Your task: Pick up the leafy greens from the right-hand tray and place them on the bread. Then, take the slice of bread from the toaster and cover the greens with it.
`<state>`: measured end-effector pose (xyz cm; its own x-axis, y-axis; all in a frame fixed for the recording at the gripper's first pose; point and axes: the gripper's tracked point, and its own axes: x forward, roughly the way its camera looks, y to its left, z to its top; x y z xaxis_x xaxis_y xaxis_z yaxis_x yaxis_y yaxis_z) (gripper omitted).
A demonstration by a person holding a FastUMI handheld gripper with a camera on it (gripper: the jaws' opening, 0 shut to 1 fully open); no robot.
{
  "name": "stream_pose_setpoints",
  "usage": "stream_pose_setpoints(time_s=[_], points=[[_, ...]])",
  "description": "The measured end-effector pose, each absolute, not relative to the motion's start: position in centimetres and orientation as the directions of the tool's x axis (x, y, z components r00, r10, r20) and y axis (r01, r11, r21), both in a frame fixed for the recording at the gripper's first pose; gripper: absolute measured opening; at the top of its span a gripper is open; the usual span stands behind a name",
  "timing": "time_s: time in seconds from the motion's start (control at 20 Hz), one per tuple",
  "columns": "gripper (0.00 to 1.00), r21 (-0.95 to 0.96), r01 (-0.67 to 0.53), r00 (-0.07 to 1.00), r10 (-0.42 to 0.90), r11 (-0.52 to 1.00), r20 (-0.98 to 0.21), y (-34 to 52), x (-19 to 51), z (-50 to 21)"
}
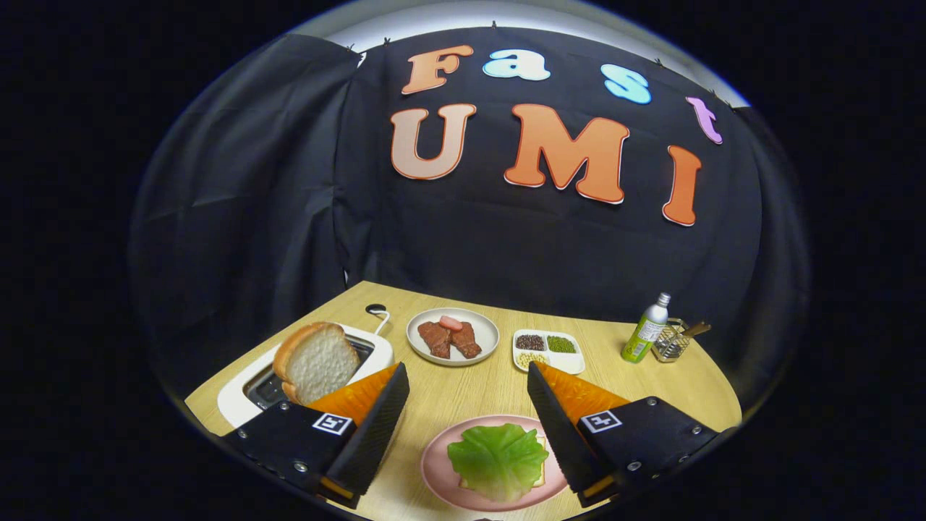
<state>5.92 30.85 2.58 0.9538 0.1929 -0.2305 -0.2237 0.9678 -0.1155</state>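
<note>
Since the leafy greens (498,450) already lie spread over the bread (539,474) on the pink plate (441,470), with only a corner of that bread peeking out at the leaf's far-right side, the first half of the task looks done and the toaster slice is what's left. Gripper (468,389) is wide open, nothing between its fingers, held above the plate with the plate sitting between and just under the fingertips; my read is the spread suits clearing the leaf and lining up for the next grab. Left of the plate and beyond the left finger, the slice of bread (318,360) stands on edge in the toaster (239,398), leaning a bit, top half sticking out of the slot, so there's crust to pinch from above. Beyond the plate sits a white dish with meat (453,336), and to that dish's right a small divided tray (548,350) of beans or grains. Further right of the plate, well apart, a green bottle (646,329) stands just beside a wire holder (671,346). All of it rests on the wooden table (470,391).
</note>
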Motion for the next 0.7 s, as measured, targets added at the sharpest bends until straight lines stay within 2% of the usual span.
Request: stream_pose_setpoints(time_s=[0.3,0.7], points=[[0.99,-0.076,-0.262,0.949,0.243,0.962,-0.2,35.7,5.3,4.8],[0.99,-0.087,-0.321,0.929,0.295,0.943,-0.223,40.5,4.4,4.2]])
